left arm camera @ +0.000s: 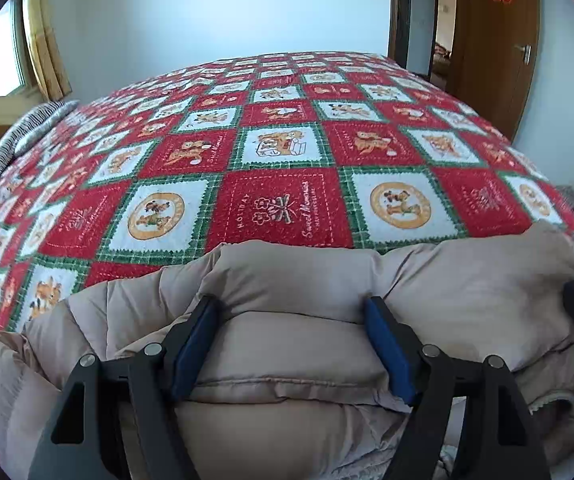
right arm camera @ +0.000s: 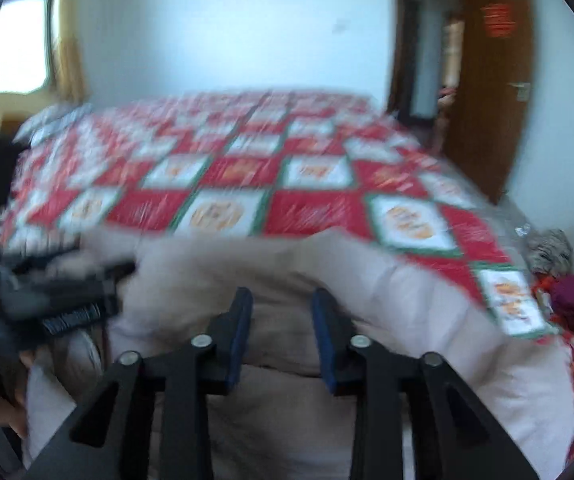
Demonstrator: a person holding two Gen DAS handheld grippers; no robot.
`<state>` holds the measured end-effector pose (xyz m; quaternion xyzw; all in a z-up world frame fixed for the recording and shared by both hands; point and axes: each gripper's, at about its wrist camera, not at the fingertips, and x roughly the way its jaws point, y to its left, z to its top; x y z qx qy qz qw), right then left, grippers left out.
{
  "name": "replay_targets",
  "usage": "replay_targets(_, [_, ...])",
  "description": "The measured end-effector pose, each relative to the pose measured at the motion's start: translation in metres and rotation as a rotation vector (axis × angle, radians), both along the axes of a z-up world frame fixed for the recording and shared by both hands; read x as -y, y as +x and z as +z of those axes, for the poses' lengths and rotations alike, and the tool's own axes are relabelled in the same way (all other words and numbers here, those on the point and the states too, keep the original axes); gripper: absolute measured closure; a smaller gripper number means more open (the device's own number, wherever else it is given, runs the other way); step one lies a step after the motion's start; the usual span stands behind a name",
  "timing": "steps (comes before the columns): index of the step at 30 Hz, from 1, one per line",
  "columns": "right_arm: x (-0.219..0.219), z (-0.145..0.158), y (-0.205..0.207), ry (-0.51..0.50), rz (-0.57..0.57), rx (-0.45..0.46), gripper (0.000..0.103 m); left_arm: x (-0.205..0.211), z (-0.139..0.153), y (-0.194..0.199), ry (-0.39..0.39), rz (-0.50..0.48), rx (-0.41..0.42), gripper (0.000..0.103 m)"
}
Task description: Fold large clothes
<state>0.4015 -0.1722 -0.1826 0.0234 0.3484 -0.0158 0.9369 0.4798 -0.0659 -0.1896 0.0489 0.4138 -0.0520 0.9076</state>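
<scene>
In my left wrist view, the beige padded coat [left arm camera: 295, 344] lies folded at the near edge of the patchwork bedspread [left arm camera: 279, 152], long axis running side to side; my left gripper [left arm camera: 291, 312] stands spread above it, pinching nothing. The right wrist view is blurred: my right gripper [right arm camera: 283, 312] is parted over the same coat [right arm camera: 287, 344].

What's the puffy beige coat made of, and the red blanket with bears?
Beige coat: probably smooth matte woven shell over soft filling; stitched seams split it into puffy sections. Red blanket: looks like soft quilted cotton with a printed checker pattern; the fibre can't be told for sure.
</scene>
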Motion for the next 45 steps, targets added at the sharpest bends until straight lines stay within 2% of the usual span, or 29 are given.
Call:
replay_targets(1, [0.006,-0.005,0.005,0.007,-0.040,-0.046,0.040,-0.001,-0.001,0.000,0.003,0.000,0.000,0.027])
replay_targets(2, [0.011,-0.016,0.016,0.033,-0.045,-0.133,0.038,-0.002,-0.001,-0.001,0.002,0.000,0.001,0.027])
replay_targets(3, [0.011,-0.021,0.022,0.043,-0.033,-0.173,0.036,-0.002,-0.002,-0.001,0.003,0.000,0.003,0.027])
replay_targets(6, [0.003,-0.025,0.032,-0.011,-0.023,-0.227,0.031,0.000,-0.004,0.000,0.018,0.001,0.000,0.027])
replay_targets(14, [0.002,-0.028,0.035,-0.053,-0.052,-0.226,0.028,0.005,-0.007,0.005,0.047,0.004,-0.009,0.027])
replay_targets(16, [0.003,-0.026,0.031,-0.053,-0.051,-0.202,0.026,0.003,-0.006,0.004,0.027,0.000,-0.010,0.027])
replay_targets(19, [0.012,-0.017,0.021,0.029,-0.043,-0.167,0.026,-0.009,0.004,-0.005,-0.049,-0.018,-0.011,0.027])
replay_targets(21, [0.020,0.003,-0.001,0.069,-0.056,-0.100,0.026,-0.019,0.018,-0.024,-0.087,-0.053,0.005,0.027])
replay_targets(23, [0.028,0.032,-0.037,0.096,-0.036,-0.003,0.026,-0.033,0.039,-0.057,-0.091,-0.092,0.046,0.027])
replay_targets(27, [0.038,0.080,-0.112,0.046,0.036,0.072,0.026,-0.074,0.073,-0.133,-0.102,-0.174,0.087,0.027])
replay_targets(32, [0.076,0.129,-0.241,0.023,0.041,0.197,0.026,-0.153,0.101,-0.242,-0.257,-0.243,0.092,0.026])
replay_targets(35, [0.100,0.138,-0.297,0.045,-0.014,0.248,0.018,-0.192,0.107,-0.292,-0.333,-0.227,0.097,0.026])
replay_targets(39, [0.124,0.148,-0.357,0.075,-0.093,0.292,0.018,-0.234,0.113,-0.351,-0.392,-0.184,0.122,0.026])
replay_targets(42, [0.132,0.150,-0.390,0.090,-0.109,0.280,0.018,-0.254,0.116,-0.382,-0.407,-0.175,0.123,0.026])
replay_targets(45, [0.136,0.139,-0.412,0.127,-0.079,0.224,0.018,-0.267,0.115,-0.403,-0.398,-0.168,0.132,0.026])
